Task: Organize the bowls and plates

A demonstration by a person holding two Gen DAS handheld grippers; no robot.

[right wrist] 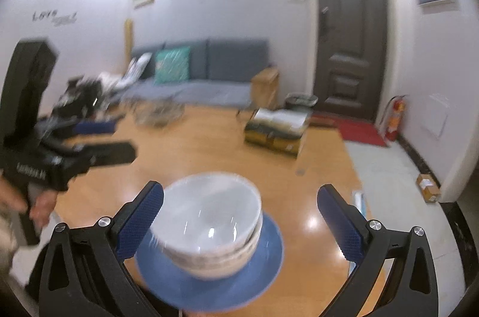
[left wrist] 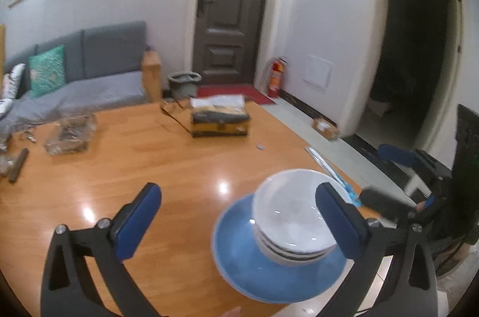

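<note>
White bowls (right wrist: 209, 222) upright on blue plate (right wrist: 209, 287)

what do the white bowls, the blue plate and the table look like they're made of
White bowls: likely glazed ceramic, going by the glossy highlights inside. Blue plate: probably ceramic too, with a softer, more matte sheen. Table: wood or wood veneer, lacquered, with a warm orange tone and mirror-like lamp reflections.
</note>
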